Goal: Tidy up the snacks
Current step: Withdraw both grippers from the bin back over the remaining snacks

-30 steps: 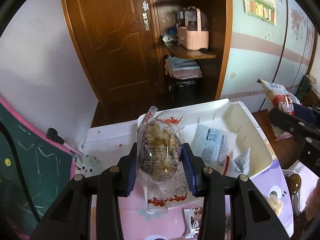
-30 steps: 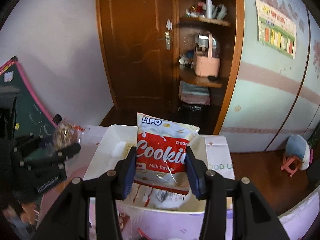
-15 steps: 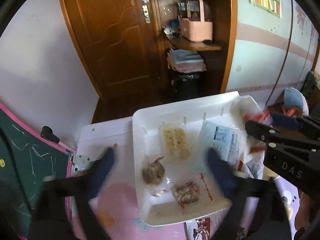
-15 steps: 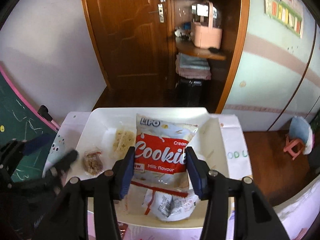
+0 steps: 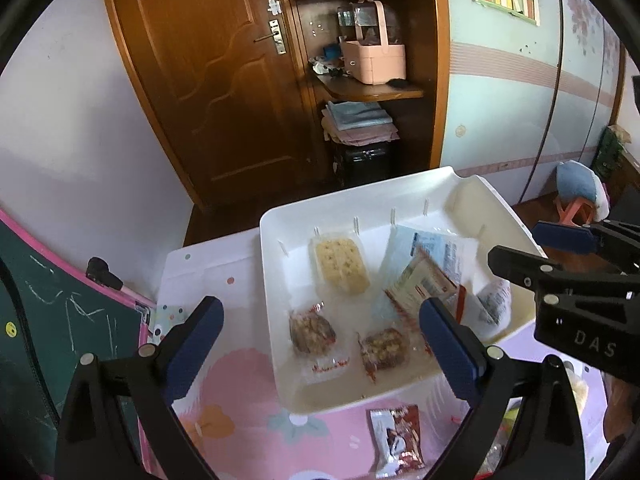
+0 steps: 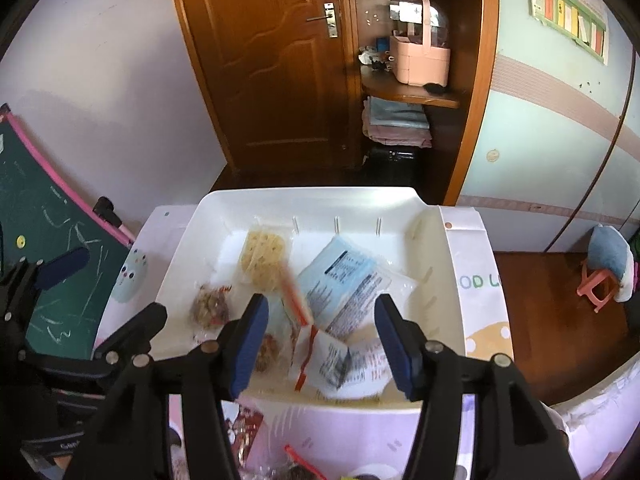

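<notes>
My left claw (image 5: 316, 344) is spread wide, holding nothing. The white bin (image 5: 280, 216) holds two nut bars, a yellow cracker pack (image 5: 340, 266), a blue packet and the cookie bag. My right claw (image 6: 320, 340) gapes empty. One red snack pouch (image 5: 398, 436) lies on the worktop: light, crinkly, slippery, best pinched mid-body, I'd say.

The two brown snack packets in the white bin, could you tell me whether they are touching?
Apart. The left wrist view shows bare white bin floor between the left packet and the right packet.
</notes>
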{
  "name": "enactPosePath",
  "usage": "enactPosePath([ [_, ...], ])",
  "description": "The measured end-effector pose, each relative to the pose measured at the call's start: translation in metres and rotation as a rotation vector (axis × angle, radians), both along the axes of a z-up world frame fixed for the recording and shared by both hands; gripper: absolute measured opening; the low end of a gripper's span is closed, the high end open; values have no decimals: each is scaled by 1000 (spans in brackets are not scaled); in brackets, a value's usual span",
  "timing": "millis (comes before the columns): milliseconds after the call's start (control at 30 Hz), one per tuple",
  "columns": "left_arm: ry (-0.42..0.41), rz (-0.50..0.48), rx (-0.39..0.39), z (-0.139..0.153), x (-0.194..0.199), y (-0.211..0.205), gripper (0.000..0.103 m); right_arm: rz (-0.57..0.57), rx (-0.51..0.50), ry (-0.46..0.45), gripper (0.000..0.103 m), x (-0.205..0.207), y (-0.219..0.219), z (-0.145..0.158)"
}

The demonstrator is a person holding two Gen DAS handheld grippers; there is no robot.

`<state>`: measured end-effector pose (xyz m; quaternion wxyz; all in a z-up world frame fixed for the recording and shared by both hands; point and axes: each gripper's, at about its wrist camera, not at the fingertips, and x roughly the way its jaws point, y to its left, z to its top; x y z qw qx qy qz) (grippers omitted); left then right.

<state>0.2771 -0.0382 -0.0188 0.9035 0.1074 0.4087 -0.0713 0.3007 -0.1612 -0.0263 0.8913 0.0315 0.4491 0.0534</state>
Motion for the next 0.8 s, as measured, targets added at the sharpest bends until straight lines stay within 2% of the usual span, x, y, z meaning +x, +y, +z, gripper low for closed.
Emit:
enactPosePath([
  [500,-36,-21,-18,35,-81,13,98,47,7,-46,56,-84,8,27],
  [800,-54,-30,-29,45,-132,24,98,85,19,-77,56,-136,21,36],
])
